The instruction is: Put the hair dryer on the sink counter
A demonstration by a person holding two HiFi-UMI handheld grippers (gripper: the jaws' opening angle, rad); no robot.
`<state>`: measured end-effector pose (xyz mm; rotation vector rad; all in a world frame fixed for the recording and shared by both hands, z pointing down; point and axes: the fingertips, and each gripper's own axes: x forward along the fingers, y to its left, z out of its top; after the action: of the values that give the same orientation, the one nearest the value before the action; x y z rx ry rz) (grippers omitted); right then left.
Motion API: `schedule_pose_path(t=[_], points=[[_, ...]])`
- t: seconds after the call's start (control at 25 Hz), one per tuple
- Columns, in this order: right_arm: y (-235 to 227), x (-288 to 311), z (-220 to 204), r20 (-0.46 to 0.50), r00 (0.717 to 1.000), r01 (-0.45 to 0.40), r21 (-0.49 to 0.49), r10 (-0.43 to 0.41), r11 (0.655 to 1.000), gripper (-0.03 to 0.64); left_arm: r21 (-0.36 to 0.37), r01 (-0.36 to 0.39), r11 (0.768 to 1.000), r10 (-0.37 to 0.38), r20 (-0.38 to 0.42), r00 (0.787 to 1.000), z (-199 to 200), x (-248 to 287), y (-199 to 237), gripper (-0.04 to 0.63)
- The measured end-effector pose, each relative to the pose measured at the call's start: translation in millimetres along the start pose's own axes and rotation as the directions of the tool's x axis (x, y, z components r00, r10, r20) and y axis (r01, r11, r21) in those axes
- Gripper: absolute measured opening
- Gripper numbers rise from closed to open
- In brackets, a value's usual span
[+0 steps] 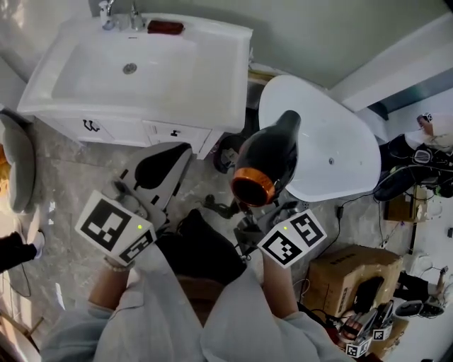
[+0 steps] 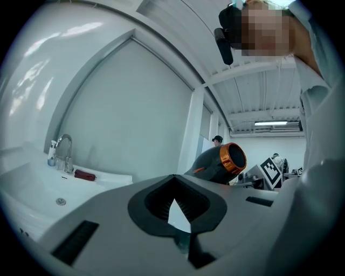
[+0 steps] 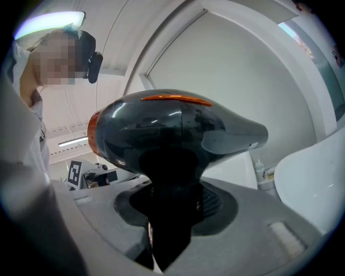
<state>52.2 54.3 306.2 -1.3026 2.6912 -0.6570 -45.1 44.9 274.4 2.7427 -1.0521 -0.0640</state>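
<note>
The hair dryer [image 1: 265, 159] is black with an orange ring at its rear end. My right gripper [image 1: 244, 208] is shut on its handle, and in the right gripper view the dryer's body [image 3: 172, 129] stands above the jaws [image 3: 172, 213]. It is held in the air, right of the white sink counter [image 1: 205, 78] and in front of it. My left gripper [image 1: 166, 166] hangs before the counter's drawers, shut and empty. In the left gripper view the jaws [image 2: 175, 207] meet, with the counter [image 2: 32, 188] at the left and the dryer [image 2: 218, 161] at the right.
On the counter's back edge stand a faucet [image 1: 120, 14] and a red object [image 1: 165, 27]. A white oval tub [image 1: 333, 141] lies right of the dryer. A cardboard box [image 1: 354, 272] sits at the lower right, a grey seat [image 1: 18, 162] at the left edge.
</note>
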Motion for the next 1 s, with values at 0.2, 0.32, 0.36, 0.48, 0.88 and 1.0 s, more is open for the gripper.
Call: schedule_pose_path(t=[0.2, 0.32, 0.36, 0.48, 0.88, 1.0], points=[[-35.5, 12.0, 13.1, -0.018, 1.000, -0.024, 0.009, 0.024, 1.000, 0.155, -0.003, -0.041, 0.999, 0.041, -0.001, 0.999, 1.2, 33.5, 11.3, 0.003], [-55.5, 17.8, 18.0, -0.036, 0.999, -0.032, 0.011, 0.033, 0.999, 0.155, -0.002, -0.061, 0.998, 0.061, -0.003, 0.998, 2.6, 50.5, 15.3, 0.003], [-61.8, 19.5, 19.9, -0.040, 0.999, -0.034, 0.012, 0.034, 0.999, 0.155, -0.003, -0.066, 0.998, 0.066, -0.003, 0.998, 2.9, 56.0, 16.7, 0.003], [-79.6, 25.8, 27.9, -0.043, 0.998, -0.041, 0.012, 0.041, 0.999, 0.155, -0.006, -0.078, 0.997, 0.078, 0.000, 0.997, 3.9, 73.3, 22.0, 0.003], [-108.1, 26.9, 42.8, -0.039, 0.997, -0.064, 0.020, 0.065, 0.998, 0.155, -0.005, -0.083, 0.997, 0.083, 0.002, 0.997, 10.0, 111.7, 15.4, 0.003], [-112.3, 26.4, 44.9, -0.039, 0.997, -0.067, 0.030, 0.068, 0.997, 0.155, -0.002, -0.086, 0.996, 0.086, -0.010, 0.996, 9.0, 115.9, 13.9, 0.003]])
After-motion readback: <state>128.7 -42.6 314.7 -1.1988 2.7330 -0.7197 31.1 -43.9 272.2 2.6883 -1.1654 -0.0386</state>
